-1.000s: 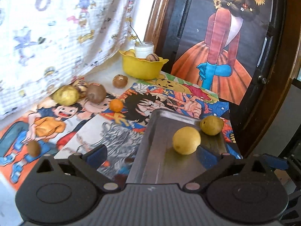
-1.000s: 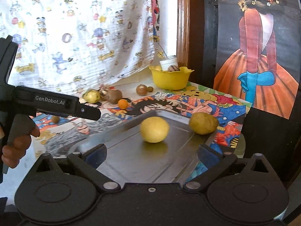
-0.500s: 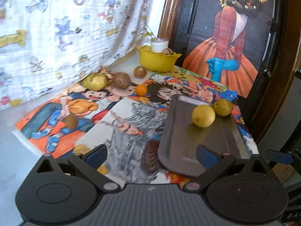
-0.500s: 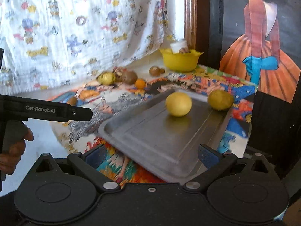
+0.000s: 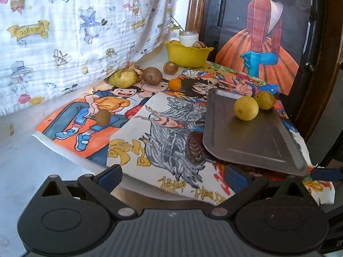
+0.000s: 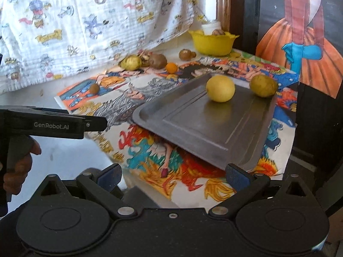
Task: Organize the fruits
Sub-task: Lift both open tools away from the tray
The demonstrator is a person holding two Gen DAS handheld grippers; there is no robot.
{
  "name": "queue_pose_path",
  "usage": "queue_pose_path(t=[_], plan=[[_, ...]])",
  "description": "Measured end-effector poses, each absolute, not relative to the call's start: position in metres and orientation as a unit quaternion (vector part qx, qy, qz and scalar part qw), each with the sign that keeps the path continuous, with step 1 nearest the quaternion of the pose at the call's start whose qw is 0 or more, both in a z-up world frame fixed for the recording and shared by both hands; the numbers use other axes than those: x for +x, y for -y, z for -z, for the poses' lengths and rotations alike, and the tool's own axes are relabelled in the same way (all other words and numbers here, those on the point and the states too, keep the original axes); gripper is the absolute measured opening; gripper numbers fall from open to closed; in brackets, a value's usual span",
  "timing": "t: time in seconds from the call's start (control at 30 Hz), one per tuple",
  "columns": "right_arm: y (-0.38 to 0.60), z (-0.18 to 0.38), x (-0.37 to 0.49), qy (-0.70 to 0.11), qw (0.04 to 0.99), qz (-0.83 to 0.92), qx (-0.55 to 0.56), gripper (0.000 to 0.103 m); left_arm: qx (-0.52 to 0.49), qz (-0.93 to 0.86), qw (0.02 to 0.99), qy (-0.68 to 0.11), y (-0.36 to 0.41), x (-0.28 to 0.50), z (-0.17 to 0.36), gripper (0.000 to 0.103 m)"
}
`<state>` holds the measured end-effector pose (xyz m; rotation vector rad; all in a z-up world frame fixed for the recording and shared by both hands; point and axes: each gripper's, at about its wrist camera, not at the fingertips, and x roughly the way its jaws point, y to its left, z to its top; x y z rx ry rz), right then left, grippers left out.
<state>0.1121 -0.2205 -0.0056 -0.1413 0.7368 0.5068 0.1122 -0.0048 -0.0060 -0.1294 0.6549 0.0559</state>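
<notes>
1. While both grippers hang back from the table [image 5: 25, 162], left gripper [image 5: 172, 176] has its fingers [image 5: 110, 176] wide apart w/ nothing between them.
2. Right gripper [image 6: 172, 176]: fingers [image 6: 238, 176] also spread, empty; right pad sits just under the near edge of the tray [image 6: 214, 126], contact unclear.
3. Tray lies ahead of the right fingers, on the posters [image 5: 150, 128]; in left view it's ahead and to the right of the fingers.
4. On the tray's far end: a lemon [image 6: 220, 88] and a duller yellow-green fruit [image 6: 263, 85], close together, lemon nearer the fingers. In left view the two look touching.
5. Loose fruit beyond the left fingers, on the posters: small kiwi [image 5: 103, 117] alone, nearest; orange [image 5: 174, 84] farther on; brown fruit [image 5: 152, 75] and knobbly yellow fruit [image 5: 122, 77] side by side near the curtain [image 5: 75, 32], a striped one behind them.
6. Farthest back: yellow bowl [image 5: 187, 54] w/ fruit inside, white jar [image 5: 188, 38] behind it, one brown fruit [image 5: 170, 67] just in front of it.
7. Right view shows the left gripper from the side at the left of its fingers, held by a hand [image 6: 18, 167] on the grip.
</notes>
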Motion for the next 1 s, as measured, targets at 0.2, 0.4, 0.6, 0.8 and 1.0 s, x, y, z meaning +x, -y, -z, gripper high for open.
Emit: queue_pose_path(t=[0.2,0.4,0.6,0.8,1.0], plan=[[0.207,0.006,0.11,-0.386,0.88,-0.266,-0.069,0.102,-0.06,-0.032,0.943,-0.327,-0.002,0.106,0.007,0.103],[0.189,0.0,0.114,-0.384,0.874,-0.284,-0.086,0.102,-0.062,-0.047,0.941,-0.331,-0.013,0.104,0.008,0.103],[0.176,-0.004,0.122,-0.381,0.869,-0.3,-0.095,0.102,-0.062,-0.061,0.94,-0.33,-0.024,0.105,0.006,0.103],[0.164,-0.009,0.128,-0.378,0.863,-0.318,-0.106,0.102,-0.054,-0.079,0.937,-0.335,-0.037,0.107,0.004,0.103],[0.151,-0.018,0.133,-0.368,0.859,-0.333,-0.121,0.102,-0.056,-0.101,0.934,-0.338,-0.051,0.11,0.002,0.103]])
